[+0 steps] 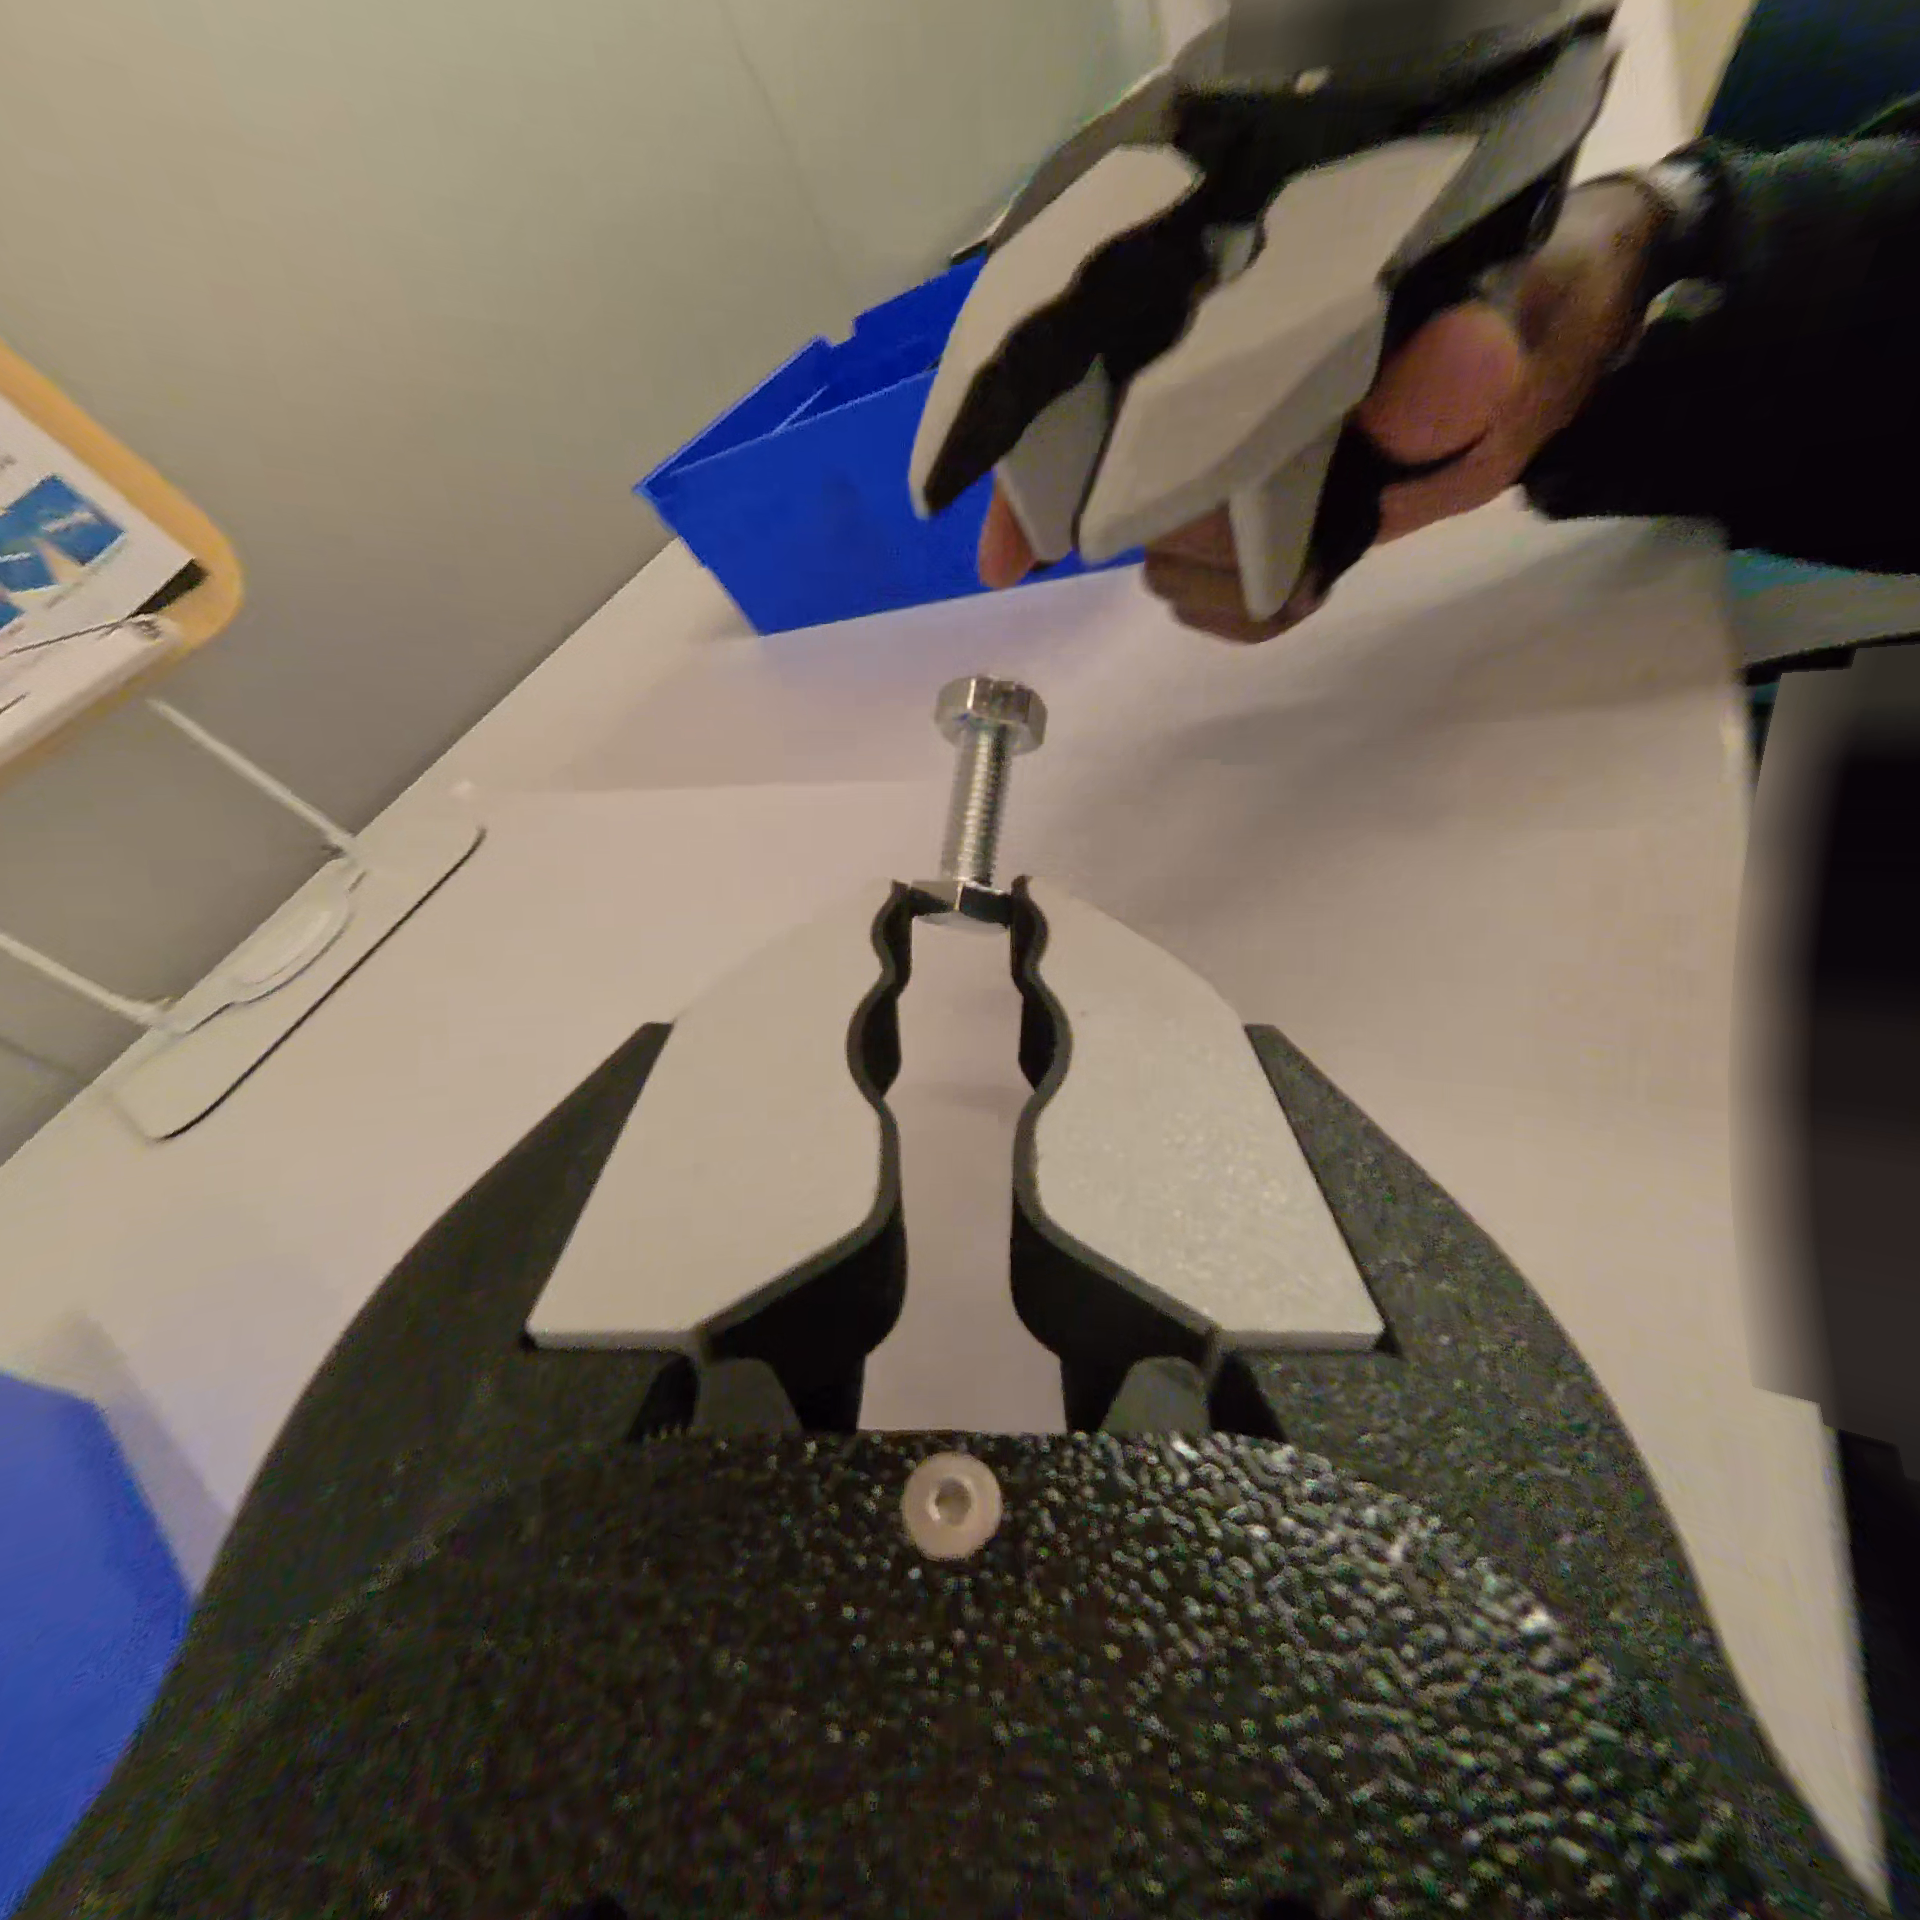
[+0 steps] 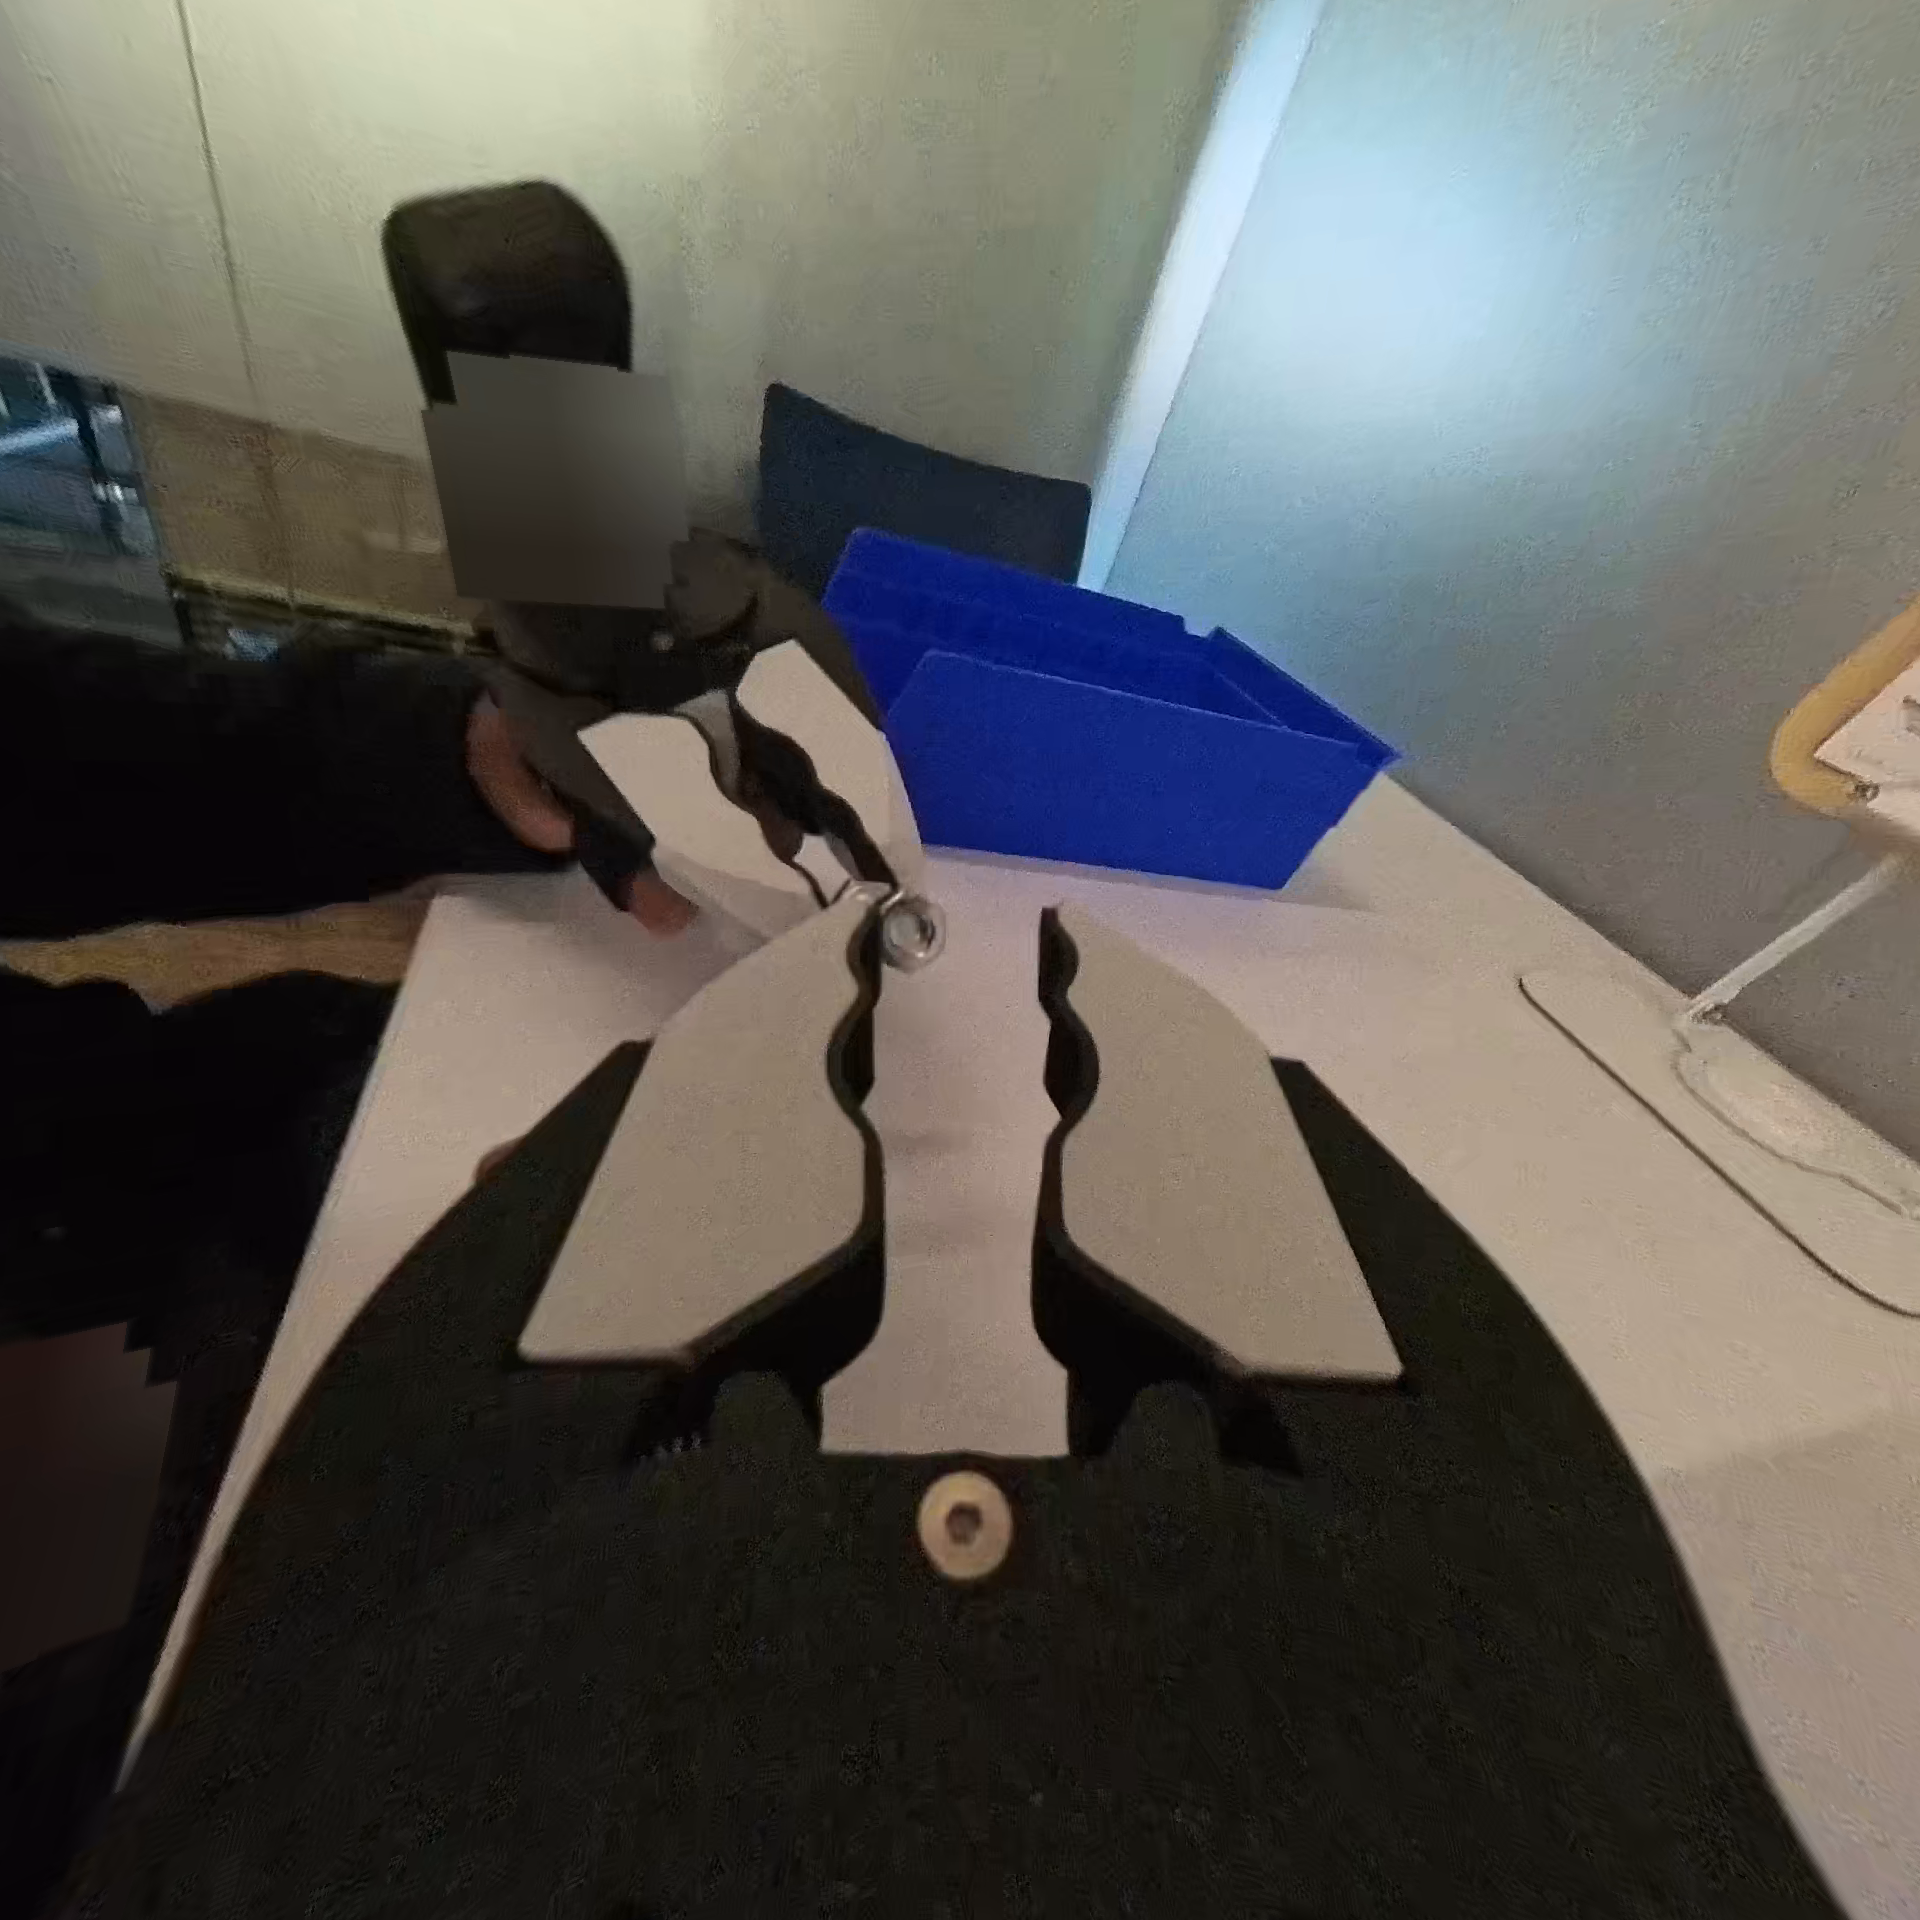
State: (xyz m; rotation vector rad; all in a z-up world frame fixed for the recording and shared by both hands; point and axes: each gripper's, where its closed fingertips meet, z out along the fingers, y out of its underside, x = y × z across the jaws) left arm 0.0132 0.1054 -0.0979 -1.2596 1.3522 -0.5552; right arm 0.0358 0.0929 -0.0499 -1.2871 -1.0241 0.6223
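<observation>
- The white table (image 1: pixel 1351 831) fills the ground of both views, with a sheet of white paper (image 1: pixel 727 883) lying flat under the grippers.
- A blue bin (image 1: pixel 831 499) stands at the far side of the table against the grey wall – open-topped, with a divider inside; its contents cannot be made out. A second blue shape (image 1: pixel 73 1610) cuts into the near left corner of the left wrist view.
- To the far left in that view a tan-edged board (image 1: pixel 125 582) bearing printed sheets stands on a thin white stand whose flat base (image 1: pixel 301 935) rests on the table.
- The right gripper (image 2: pixel 956 925) is held above the paper by a hand (image 1: pixel 1455 416) in a black fingerless glove; its fingers stand apart with a clear gap, nothing pressed between them. The bolt head lies just by its left fingertip (image 2: pixel 831 935); contact cannot be told.
- The left gripper (image 1: pixel 961 904) has its fingers drawn in narrow, tips clamped on a silver hex nut (image 1: pixel 961 902) from both sides.
- A silver bolt (image 1: pixel 982 800) is threaded into that nut – its long axis runs straight on from the left gripper's tips, away towards the far side, the hex head (image 1: pixel 992 712) at the far end. It is held clear above the paper, at the middle of the scene, below the right gripper.
</observation>
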